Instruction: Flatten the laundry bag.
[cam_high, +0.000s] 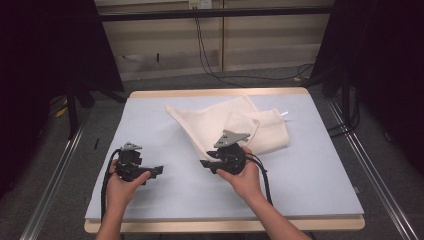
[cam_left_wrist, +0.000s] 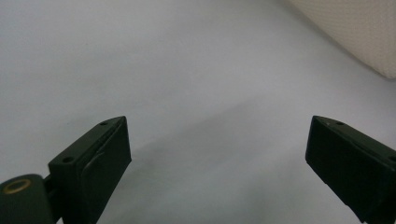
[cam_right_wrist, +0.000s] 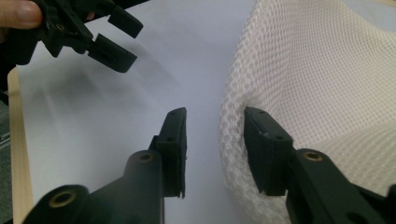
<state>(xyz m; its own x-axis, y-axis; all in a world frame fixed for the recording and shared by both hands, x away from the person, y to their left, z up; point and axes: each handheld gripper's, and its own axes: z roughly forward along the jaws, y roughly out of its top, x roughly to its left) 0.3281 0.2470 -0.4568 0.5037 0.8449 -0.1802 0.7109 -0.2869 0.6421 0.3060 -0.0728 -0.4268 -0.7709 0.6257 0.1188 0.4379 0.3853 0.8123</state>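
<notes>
A cream mesh cloth (cam_high: 235, 125) lies crumpled on the pale blue mat (cam_high: 310, 170), back of centre. My right gripper (cam_high: 207, 165) sits at the cloth's near left corner. In the right gripper view (cam_right_wrist: 215, 114) its jaws stand apart; the cloth's folded edge (cam_right_wrist: 317, 70) bulges into the gap against the right-hand jaw, while the left-hand jaw is clear of it. My left gripper (cam_high: 157, 171) rests low over bare mat at the front left, open (cam_left_wrist: 217, 144) and empty, pointing toward the cloth (cam_left_wrist: 355, 32). The right gripper view also shows it (cam_right_wrist: 116, 37).
The mat covers a wooden table whose edge (cam_high: 225, 226) shows at the front. Black cables (cam_high: 210, 60) run over the grey floor behind the table. Dark curtains hang at both sides, and metal rails (cam_high: 55, 175) flank the table.
</notes>
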